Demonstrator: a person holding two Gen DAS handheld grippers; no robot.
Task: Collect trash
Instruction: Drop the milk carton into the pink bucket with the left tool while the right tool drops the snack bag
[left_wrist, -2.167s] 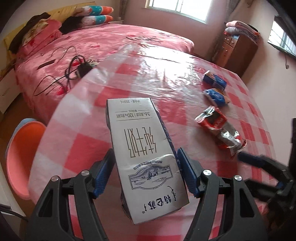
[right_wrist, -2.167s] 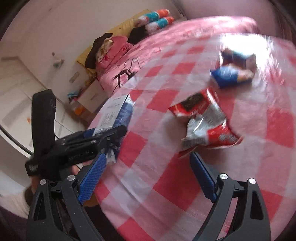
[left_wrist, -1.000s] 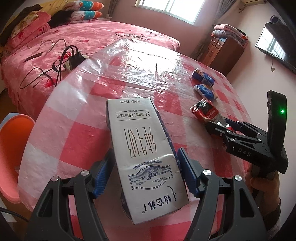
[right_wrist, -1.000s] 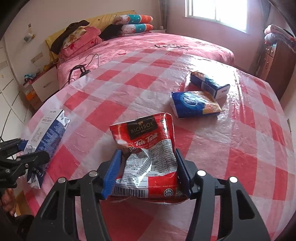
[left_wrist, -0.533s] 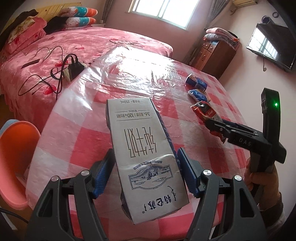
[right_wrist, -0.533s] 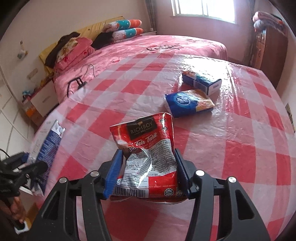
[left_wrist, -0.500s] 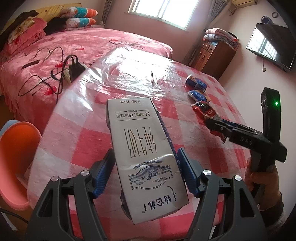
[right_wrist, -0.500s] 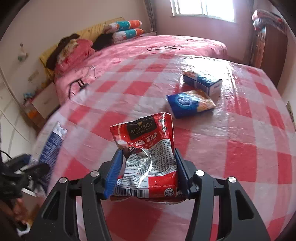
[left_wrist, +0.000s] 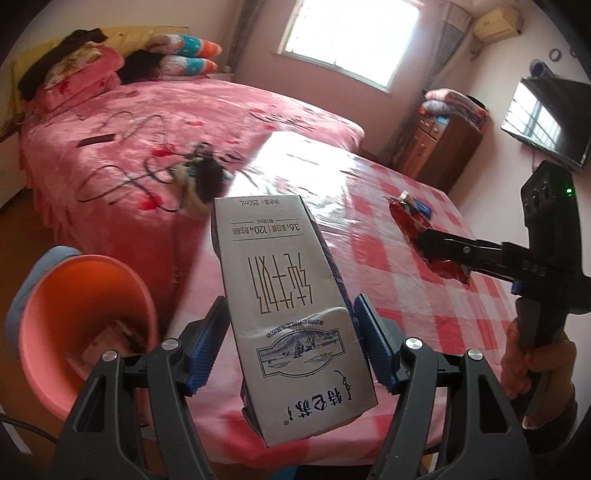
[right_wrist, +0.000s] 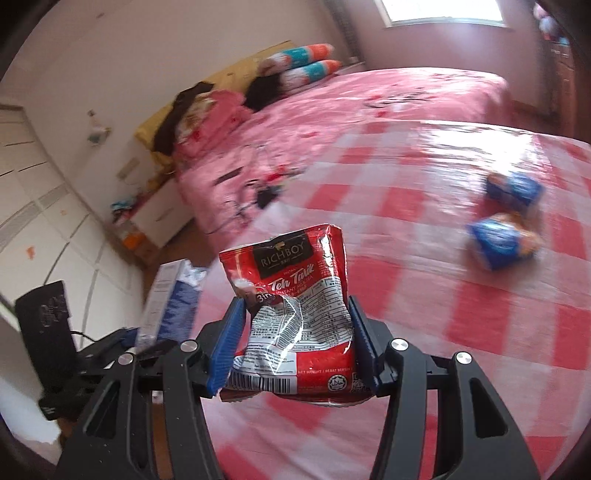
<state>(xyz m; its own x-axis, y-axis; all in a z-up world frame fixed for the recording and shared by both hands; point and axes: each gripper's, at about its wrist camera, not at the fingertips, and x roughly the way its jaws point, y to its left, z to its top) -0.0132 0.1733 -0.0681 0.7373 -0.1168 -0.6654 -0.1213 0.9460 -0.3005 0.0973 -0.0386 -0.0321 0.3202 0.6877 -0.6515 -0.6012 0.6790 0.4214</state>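
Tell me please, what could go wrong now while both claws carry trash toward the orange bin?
The milk carton is held only near its lower end by the left claw, so it may tip or slip before it is over the orange bin. The thin red sachet in the right claw may slide out. Both claws are close together and might collide.

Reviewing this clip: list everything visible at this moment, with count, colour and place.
milk carton: 1, grey and blue, clamped in left gripper
snack packet: 1, red and silver, clamped in right gripper
blue packets: 2, blue, on table, far right
table: 1, red-white check cover
bin: 1, orange, on the floor left of the table
bed: 1, pink, behind table
cables: black, on bed
left gripper: 1, black, blue pads
right gripper: 1, black, blue pads
hand: 1, on right gripper's handle
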